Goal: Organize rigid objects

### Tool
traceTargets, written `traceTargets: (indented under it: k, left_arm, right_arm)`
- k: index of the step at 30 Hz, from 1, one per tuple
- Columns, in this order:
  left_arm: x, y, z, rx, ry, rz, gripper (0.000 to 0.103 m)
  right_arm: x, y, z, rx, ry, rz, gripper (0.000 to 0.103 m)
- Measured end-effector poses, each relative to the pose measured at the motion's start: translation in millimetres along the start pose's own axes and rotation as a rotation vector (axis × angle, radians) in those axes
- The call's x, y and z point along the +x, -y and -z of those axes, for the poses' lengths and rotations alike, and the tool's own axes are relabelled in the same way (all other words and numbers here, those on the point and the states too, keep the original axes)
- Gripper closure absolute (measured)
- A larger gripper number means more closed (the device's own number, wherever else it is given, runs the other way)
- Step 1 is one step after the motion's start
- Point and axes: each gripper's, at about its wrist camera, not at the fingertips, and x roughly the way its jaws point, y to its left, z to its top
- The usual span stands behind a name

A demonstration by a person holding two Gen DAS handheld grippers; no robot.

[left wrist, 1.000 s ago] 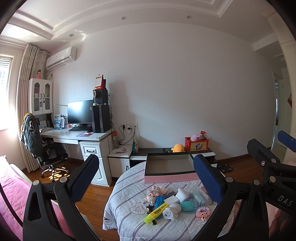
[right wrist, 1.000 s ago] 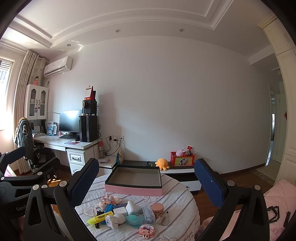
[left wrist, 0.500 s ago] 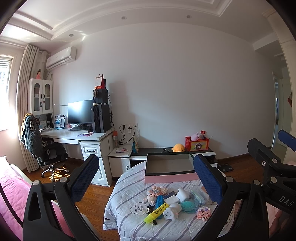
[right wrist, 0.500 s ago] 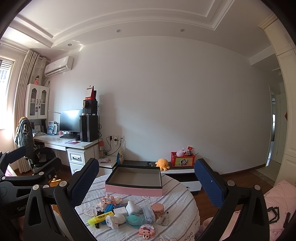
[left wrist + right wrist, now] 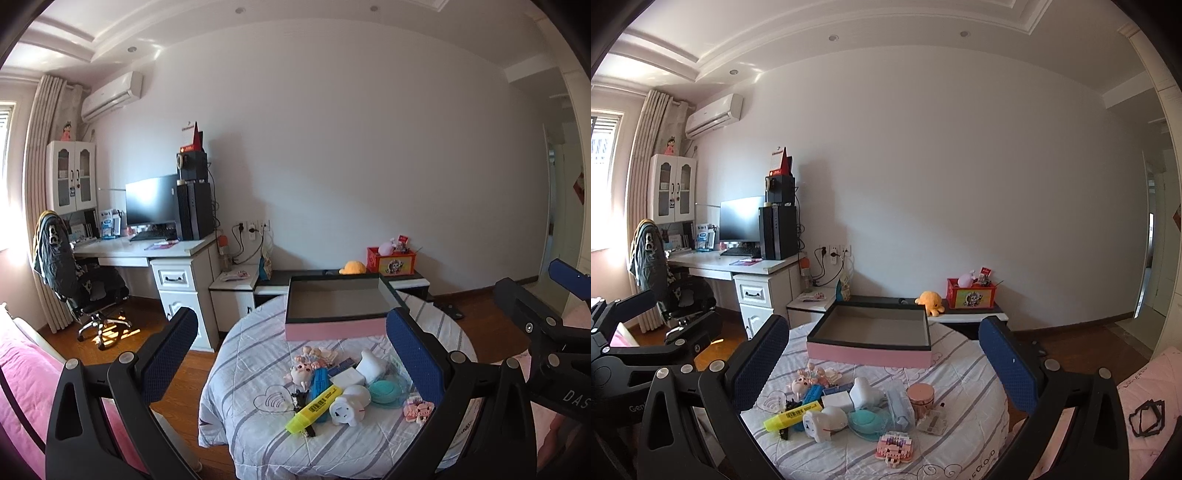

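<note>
A pile of small items lies on a round table with a striped cloth [image 5: 243, 373] [image 5: 964, 373]: a yellow highlighter [image 5: 314, 408] [image 5: 792, 415], a white toy animal [image 5: 349, 404] [image 5: 825, 421], a teal round case [image 5: 384, 392] [image 5: 866, 419], a pink brick figure [image 5: 417, 408] [image 5: 894, 445] and a pink jar [image 5: 921, 395]. Behind the pile stands an empty pink box [image 5: 340, 328] [image 5: 871, 356]. My left gripper [image 5: 291, 354] hangs open above the pile's near side, holding nothing. My right gripper [image 5: 882, 363] is open too, apart from every item.
A white desk [image 5: 147, 251] with a monitor and an office chair [image 5: 74, 280] stands at the left. A low cabinet [image 5: 960, 317] behind the table carries a red box and a yellow plush. Pink bedding [image 5: 22, 376] lies at the near left, wooden floor between.
Table and box sit a little higher in both views, as both grippers have tipped slightly downward. Both stay open and the items have not moved.
</note>
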Motion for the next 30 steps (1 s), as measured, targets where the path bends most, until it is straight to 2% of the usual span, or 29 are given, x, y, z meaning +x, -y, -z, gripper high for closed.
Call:
traceTargets:
  k: [5,8,13,19,25,30]
  left_arm:
    - [59,-4,42,-0.011,-0.160,0.016,0.000]
    - [93,-3,72,-0.007,-0.256,0.001,0.000]
    - [137,-1,115,-0.008,-0.377,0.021,0.000]
    - [162,-3,130,-0.021,-0.415,0.036,0.000]
    - [190,-15,126,-0.045,-0.451,-0.002,0.000]
    - [222,-11,114,0.000,-0.454,-0.028,0.000]
  right_arm:
    - [45,10,40,0.014,-0.121,-0.020,0.000]
    - [67,17,67,0.019,-0.182,-0.014,0.000]
    - [96,30,105,0.027,-0.295,0.006,0.000]
    - [123,50,124,0.067,-0.362,0.033,0.000]
    - [143,64,122,0.090,-0.361,0.035,0.000]
    - [169,76,121,0.112,-0.389,0.043,0.000]
